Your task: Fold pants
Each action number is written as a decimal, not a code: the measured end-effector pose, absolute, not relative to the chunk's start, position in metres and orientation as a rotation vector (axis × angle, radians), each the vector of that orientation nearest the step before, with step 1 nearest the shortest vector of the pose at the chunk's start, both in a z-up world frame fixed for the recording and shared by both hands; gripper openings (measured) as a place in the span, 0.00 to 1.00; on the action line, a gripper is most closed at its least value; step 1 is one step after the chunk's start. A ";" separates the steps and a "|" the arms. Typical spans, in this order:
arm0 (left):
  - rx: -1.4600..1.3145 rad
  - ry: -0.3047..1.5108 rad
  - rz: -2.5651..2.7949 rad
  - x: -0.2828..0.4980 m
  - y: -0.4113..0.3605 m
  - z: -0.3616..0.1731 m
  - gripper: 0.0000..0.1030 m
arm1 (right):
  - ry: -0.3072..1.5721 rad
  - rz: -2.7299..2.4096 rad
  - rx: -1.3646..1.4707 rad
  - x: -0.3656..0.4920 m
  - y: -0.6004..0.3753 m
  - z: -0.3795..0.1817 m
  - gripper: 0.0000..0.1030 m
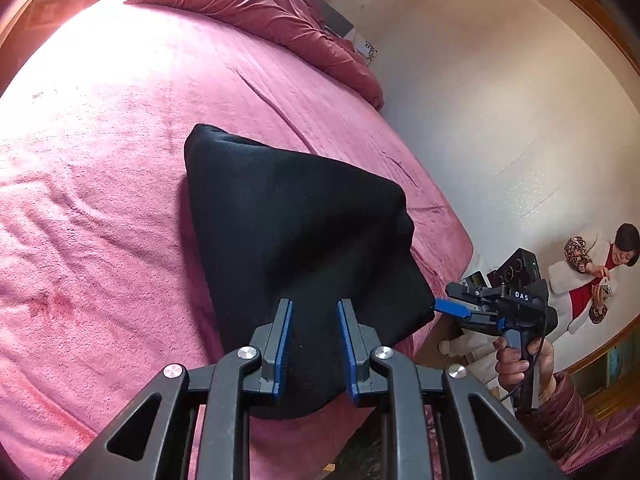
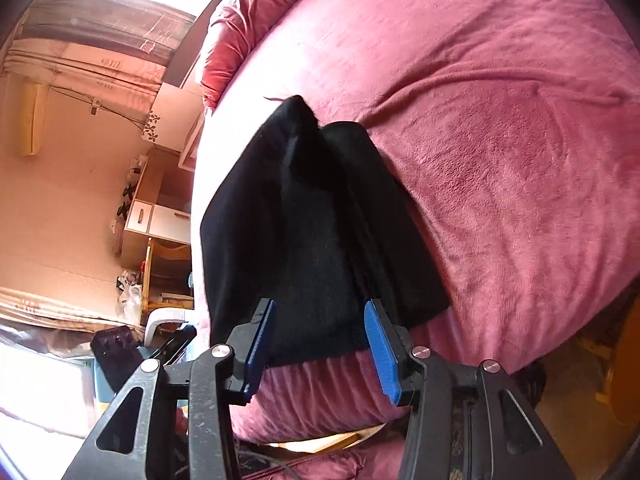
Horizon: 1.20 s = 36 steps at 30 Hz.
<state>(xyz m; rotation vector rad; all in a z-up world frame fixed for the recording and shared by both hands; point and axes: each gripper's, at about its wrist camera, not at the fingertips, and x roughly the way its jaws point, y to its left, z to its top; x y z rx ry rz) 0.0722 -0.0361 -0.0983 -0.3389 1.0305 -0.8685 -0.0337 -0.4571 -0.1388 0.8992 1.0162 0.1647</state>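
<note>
The left gripper [image 1: 314,344] hangs over the near edge of the pants [image 1: 296,240] with its jaws apart; black cloth shows in the gap between the blue pads, but whether the pads press on it cannot be told from this view. The right gripper [image 2: 320,344] is spread wider – its pads stand on either side of the near hem of the pants [image 2: 304,232] without closing on it. In the left wrist view the right gripper [image 1: 456,308] sits at the right corner of the bundle, its blue tip touching or just beside the cloth, held in the person's right hand [image 1: 520,360].

The pants lie near the edge of the bed [image 1: 100,200], on its pink fleece cover. They are already a compact, thick, roughly square packet with several layers stacked; the right wrist view shows one layer raised in a peak toward the far end, with a narrower strip beside it on the right.

Judging from that, most of the folding looks done – what seems left is flattening the raised layer, squaring the edges, and perhaps one more fold. A red quilt [image 1: 256,4] is bunched at the far end of the bed.
</note>
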 end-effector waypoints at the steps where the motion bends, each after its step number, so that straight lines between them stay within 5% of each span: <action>1: -0.338 1.029 -0.869 0.073 -0.034 -0.098 0.21 | 1.006 0.178 0.904 -0.039 -0.455 -0.135 0.47; 9: -0.315 1.052 -0.895 0.068 -0.043 -0.100 0.21 | 1.079 0.105 0.936 -0.013 -0.435 -0.171 0.45; 10: -0.307 1.049 -0.897 0.067 -0.045 -0.099 0.21 | 1.062 0.078 0.909 -0.010 -0.435 -0.169 0.40; 12: -0.303 1.041 -0.910 0.065 -0.047 -0.095 0.21 | 1.033 0.056 0.875 -0.011 -0.436 -0.162 0.08; 28: -0.147 1.139 -0.924 0.049 -0.087 -0.117 0.21 | 1.090 -0.007 0.789 -0.037 -0.445 -0.174 0.09; 32: -0.223 1.074 -0.903 0.056 -0.077 -0.099 0.26 | 1.083 -0.006 0.757 -0.041 -0.452 -0.154 0.28; 36: -0.247 1.013 -0.853 0.068 -0.068 -0.084 0.27 | 1.012 -0.037 0.660 -0.038 -0.455 -0.122 0.30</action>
